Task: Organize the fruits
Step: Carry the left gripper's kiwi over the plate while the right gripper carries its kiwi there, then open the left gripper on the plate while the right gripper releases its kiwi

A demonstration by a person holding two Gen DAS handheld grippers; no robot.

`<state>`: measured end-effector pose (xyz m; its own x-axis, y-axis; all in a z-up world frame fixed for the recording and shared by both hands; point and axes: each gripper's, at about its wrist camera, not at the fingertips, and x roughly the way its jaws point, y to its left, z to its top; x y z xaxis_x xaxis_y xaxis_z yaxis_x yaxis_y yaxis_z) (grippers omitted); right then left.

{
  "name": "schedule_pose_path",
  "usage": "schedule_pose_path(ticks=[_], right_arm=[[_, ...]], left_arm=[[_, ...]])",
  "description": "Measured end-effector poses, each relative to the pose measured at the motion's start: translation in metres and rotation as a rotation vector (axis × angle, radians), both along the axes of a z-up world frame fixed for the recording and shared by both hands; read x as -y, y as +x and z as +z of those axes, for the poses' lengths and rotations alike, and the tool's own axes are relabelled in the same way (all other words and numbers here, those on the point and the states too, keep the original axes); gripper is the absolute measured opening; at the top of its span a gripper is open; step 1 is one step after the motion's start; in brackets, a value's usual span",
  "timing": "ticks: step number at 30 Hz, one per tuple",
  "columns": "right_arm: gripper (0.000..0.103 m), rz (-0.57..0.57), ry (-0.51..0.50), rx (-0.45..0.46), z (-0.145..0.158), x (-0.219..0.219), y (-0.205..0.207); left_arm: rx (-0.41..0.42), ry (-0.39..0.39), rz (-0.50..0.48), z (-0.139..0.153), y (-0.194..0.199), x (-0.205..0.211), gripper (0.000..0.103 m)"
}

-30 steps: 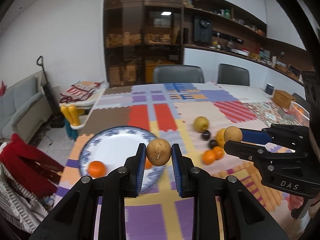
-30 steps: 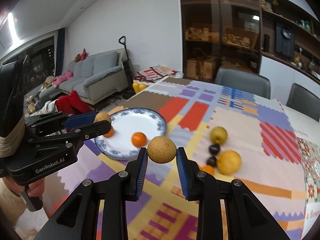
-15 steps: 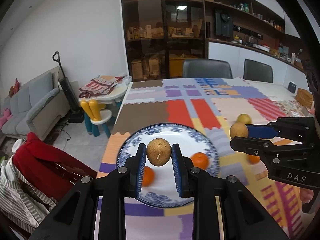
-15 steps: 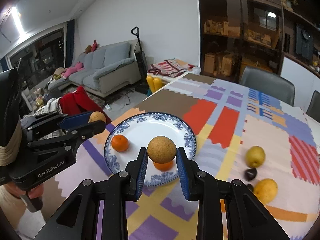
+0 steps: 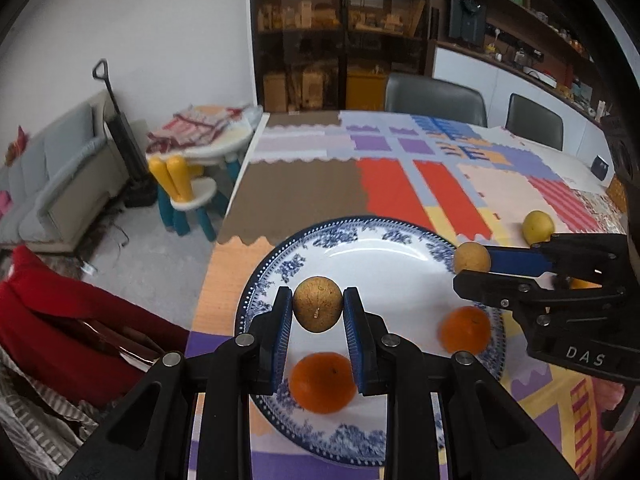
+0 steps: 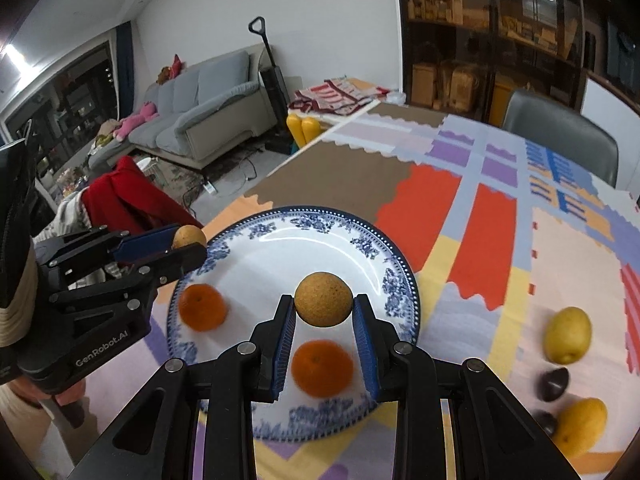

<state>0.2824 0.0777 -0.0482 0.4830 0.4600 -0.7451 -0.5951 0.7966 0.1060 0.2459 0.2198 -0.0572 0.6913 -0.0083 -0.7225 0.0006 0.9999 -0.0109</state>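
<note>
A blue-rimmed white plate [image 5: 360,248] [image 6: 280,248] lies on the patchwork tablecloth with two oranges [image 5: 322,387] [image 5: 465,329] on it; they also show in the right wrist view [image 6: 322,368] [image 6: 202,307]. My left gripper [image 5: 318,312] is shut on a round brown fruit [image 5: 318,309] above the plate's near left part. My right gripper [image 6: 324,314] is shut on a similar brown fruit [image 6: 324,305] above the plate's right part. Each gripper shows in the other's view [image 6: 188,246] [image 5: 474,266].
A yellow pear [image 6: 568,334], two dark plums [image 6: 554,382] and a yellow-orange fruit [image 6: 580,424] lie on the cloth right of the plate. The table's left edge [image 5: 224,216] drops to the floor. Grey chairs [image 5: 434,98] stand at the far side.
Both grippers, each holding its brown fruit, have moved left from the fruit pile to over the plate and lowered closer to it.
</note>
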Motion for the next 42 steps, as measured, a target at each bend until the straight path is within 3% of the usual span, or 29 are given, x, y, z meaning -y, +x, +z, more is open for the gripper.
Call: schedule_pose_path(ticks=[10,17,19,20,23,28,35,42], right_arm=[[0.031,-0.011,-0.020,-0.097,-0.027,-0.015,0.034],[0.031,-0.008,-0.038,-0.107,-0.034,-0.017,0.038],[0.031,-0.011,-0.038,-0.105,-0.034,-0.018,0.037],[0.031,-0.012,-0.041,-0.102,-0.034,-0.018,0.038],[0.044,-0.028,-0.031,-0.097,-0.031,-0.016,0.037],[0.044,-0.048,-0.015,-0.058,-0.016,-0.006,0.027],[0.045,-0.080,0.019,0.010,0.014,0.018,0.000],[0.053,-0.140,0.046,0.081,0.041,0.055,-0.031]], left_arm=[[-0.127,-0.016,-0.040,-0.029,0.037,-0.002,0.026],[-0.150,0.001,-0.037,-0.035,0.042,-0.001,0.026],[-0.147,0.005,-0.033,-0.033,0.042,0.000,0.032],[-0.142,0.007,-0.029,-0.031,0.041,-0.001,0.036],[-0.123,0.024,-0.017,-0.025,0.036,0.000,0.038],[-0.068,0.052,0.004,-0.006,0.020,0.005,0.045],[0.033,0.072,0.015,0.028,-0.011,0.022,0.064],[0.102,0.075,-0.005,0.055,-0.039,0.050,0.072]])
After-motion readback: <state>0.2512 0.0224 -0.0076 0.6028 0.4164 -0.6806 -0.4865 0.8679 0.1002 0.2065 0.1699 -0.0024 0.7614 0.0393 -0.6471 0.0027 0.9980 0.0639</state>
